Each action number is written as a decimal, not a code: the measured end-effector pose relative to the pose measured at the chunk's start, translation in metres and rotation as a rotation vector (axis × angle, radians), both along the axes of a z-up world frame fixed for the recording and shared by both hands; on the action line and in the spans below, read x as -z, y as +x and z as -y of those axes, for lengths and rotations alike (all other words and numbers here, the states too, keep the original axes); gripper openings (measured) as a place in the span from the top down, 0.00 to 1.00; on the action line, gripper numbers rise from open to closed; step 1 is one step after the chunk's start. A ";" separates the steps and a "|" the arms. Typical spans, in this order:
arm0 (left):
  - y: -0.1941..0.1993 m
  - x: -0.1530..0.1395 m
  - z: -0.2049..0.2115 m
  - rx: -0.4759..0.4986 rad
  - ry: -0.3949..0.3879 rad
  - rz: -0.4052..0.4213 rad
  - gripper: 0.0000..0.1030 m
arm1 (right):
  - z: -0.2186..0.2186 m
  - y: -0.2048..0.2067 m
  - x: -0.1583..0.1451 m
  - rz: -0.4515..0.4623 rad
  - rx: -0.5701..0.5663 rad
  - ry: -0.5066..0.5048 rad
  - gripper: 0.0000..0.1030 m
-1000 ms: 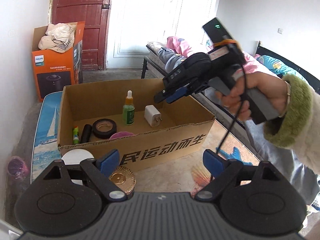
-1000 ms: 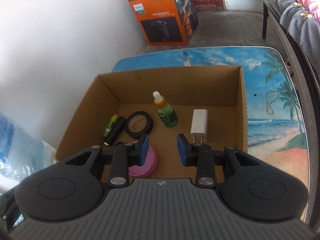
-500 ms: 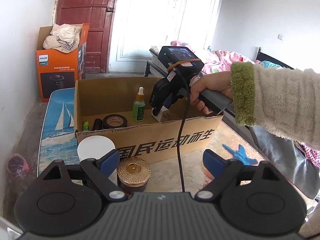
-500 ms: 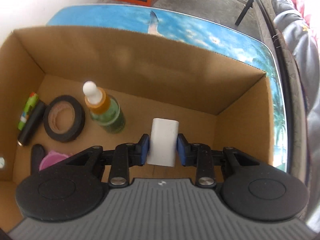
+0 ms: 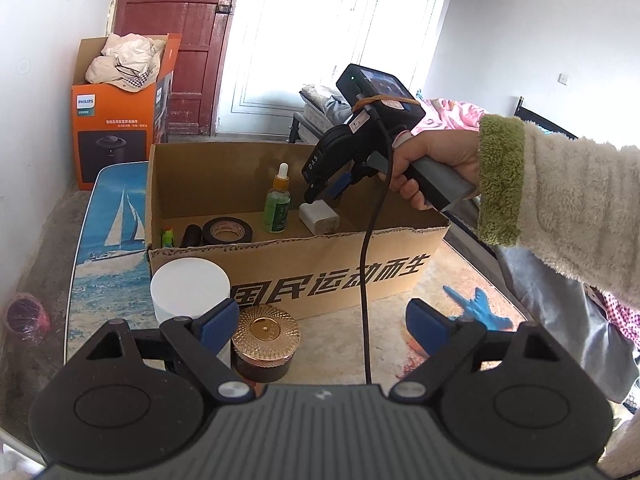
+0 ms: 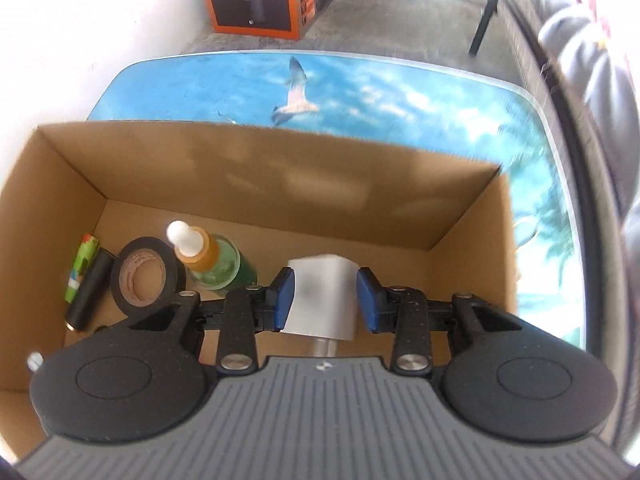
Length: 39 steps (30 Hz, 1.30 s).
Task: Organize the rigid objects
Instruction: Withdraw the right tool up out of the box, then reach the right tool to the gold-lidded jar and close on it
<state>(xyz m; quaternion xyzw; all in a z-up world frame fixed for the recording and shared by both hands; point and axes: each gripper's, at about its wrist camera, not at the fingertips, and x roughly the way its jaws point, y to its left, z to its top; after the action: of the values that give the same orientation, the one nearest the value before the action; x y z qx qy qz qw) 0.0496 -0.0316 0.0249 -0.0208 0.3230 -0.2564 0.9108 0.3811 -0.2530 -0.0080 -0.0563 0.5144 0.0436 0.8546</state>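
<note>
Down on the table from my left wrist view, my left gripper (image 5: 322,322) is spread wide with nothing between its pads, hovering just short of the cardboard box (image 5: 320,272). A gold-lidded jar (image 5: 266,340) sits right by my left pad, and a white round tub (image 5: 190,286) stands just behind it, touching the box's front wall. Across the box, my right gripper (image 5: 326,196) reaches down over the white charger (image 5: 324,216), and its black cable (image 5: 366,280) hangs across the box front. Inside, from the left: a green tube (image 5: 168,237), a dark cylinder (image 5: 191,236), a black tape roll (image 5: 227,231) and an upright green dropper bottle (image 5: 277,204). An orange Philips carton (image 5: 116,120) with cloth on top stands by the red door.

Over on the right wrist view, my right gripper (image 6: 325,294) has the white charger (image 6: 322,298) between its blue pads; a thin gap shows on each side, so they are not yet pressing it. The charger lies on the box floor (image 6: 360,252), prongs toward me. Just left of it stands the dropper bottle (image 6: 212,260), very near my left pad, then the tape roll (image 6: 144,272), dark cylinder (image 6: 90,290) and green tube (image 6: 82,264). The table's seaside print (image 6: 360,92) shows beyond the box.
</note>
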 end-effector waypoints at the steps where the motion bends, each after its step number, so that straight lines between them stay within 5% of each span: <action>1: 0.000 0.000 0.001 0.000 0.002 0.000 0.11 | -0.001 -0.004 -0.005 0.017 -0.002 -0.007 0.66; 7: -0.007 -0.004 0.003 -0.008 0.032 0.027 0.11 | 0.020 -0.051 -0.046 0.132 -0.015 0.117 0.63; 14: -0.021 0.000 -0.002 0.005 0.075 0.050 0.11 | 0.041 -0.179 -0.097 0.306 -0.104 0.278 0.60; 21: -0.025 0.032 0.012 0.006 0.158 0.025 0.11 | 0.032 -0.268 -0.057 0.288 -0.154 0.444 0.59; 31: -0.009 0.076 0.044 -0.044 0.309 0.084 0.12 | -0.006 -0.239 0.022 0.183 -0.148 0.634 0.61; 39: 0.006 0.090 0.049 -0.044 0.310 0.067 0.11 | -0.032 -0.203 0.044 0.108 -0.189 0.650 0.60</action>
<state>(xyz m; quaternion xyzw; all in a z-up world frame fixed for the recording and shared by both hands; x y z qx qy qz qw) 0.0557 -0.0807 -0.0655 0.1216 0.3277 -0.1837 0.9187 0.1785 -0.2214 -0.0519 0.1691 0.4202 0.2811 0.8461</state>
